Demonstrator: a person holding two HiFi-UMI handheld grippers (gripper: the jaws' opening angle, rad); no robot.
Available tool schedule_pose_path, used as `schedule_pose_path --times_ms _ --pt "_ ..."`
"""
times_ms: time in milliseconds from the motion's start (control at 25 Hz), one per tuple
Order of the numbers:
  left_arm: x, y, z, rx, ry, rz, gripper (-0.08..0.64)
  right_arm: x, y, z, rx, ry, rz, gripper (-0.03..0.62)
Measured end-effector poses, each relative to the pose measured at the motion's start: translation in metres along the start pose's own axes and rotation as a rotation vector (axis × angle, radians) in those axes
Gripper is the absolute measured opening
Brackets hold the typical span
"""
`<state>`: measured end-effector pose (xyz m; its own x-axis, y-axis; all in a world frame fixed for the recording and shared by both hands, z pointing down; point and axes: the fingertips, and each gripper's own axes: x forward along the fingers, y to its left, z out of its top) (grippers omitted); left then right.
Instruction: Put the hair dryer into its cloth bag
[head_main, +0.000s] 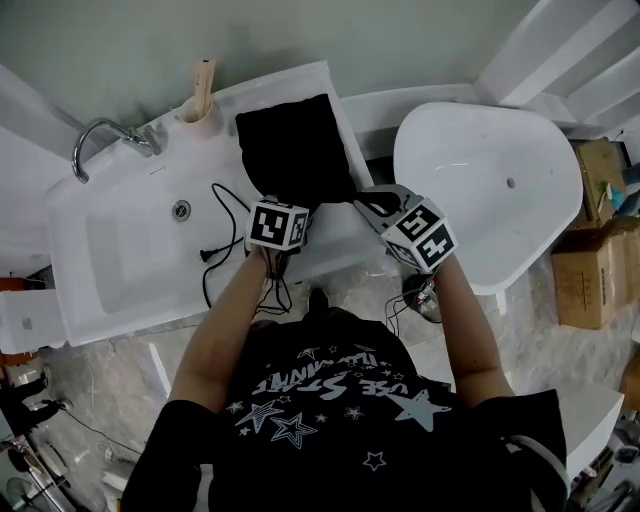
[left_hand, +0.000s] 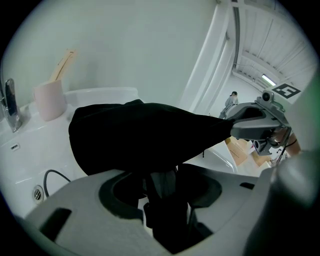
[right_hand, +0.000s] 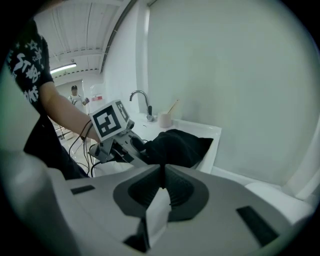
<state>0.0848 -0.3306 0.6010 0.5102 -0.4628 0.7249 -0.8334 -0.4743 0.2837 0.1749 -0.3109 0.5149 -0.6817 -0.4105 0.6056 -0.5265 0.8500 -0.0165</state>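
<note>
The black cloth bag (head_main: 295, 145) lies bulging on the white counter (head_main: 330, 235) to the right of the sink. My left gripper (head_main: 277, 198) is at the bag's near edge. In the left gripper view its jaws (left_hand: 161, 175) are shut on a dark handle-like part that comes out under the bag (left_hand: 135, 132), apparently the hair dryer's handle. A black cord (head_main: 212, 225) trails from there into the sink. My right gripper (head_main: 372, 205) pinches the bag's near right corner, and the left gripper view shows its fingers (left_hand: 250, 125) on the cloth tip. In the right gripper view its jaws (right_hand: 161, 167) are nearly together, with the bag (right_hand: 177, 145) beyond them.
A white sink basin (head_main: 120, 260) with a chrome faucet (head_main: 100, 135) lies to the left. A pink cup (head_main: 200, 105) stands at the back of the counter. A white bathtub (head_main: 490, 180) is on the right, with cardboard boxes (head_main: 590, 260) beyond it.
</note>
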Motion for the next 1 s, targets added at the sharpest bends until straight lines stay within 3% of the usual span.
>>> schedule_pose_path --times_ms 240,360,800,1000 --pt "-0.003 -0.014 -0.003 0.090 -0.005 -0.082 0.388 -0.001 0.004 -0.003 -0.001 0.000 -0.086 0.077" --pt "-0.012 -0.023 -0.008 0.105 -0.009 -0.121 0.420 -0.006 0.003 -0.003 0.021 -0.010 -0.139 0.121" --pt "-0.069 -0.030 -0.024 0.129 -0.089 -0.172 0.431 -0.030 0.018 0.013 0.099 -0.094 -0.354 0.149" --pt "-0.101 -0.025 -0.023 0.117 -0.175 -0.169 0.430 -0.039 0.033 0.031 0.119 -0.156 -0.447 0.072"
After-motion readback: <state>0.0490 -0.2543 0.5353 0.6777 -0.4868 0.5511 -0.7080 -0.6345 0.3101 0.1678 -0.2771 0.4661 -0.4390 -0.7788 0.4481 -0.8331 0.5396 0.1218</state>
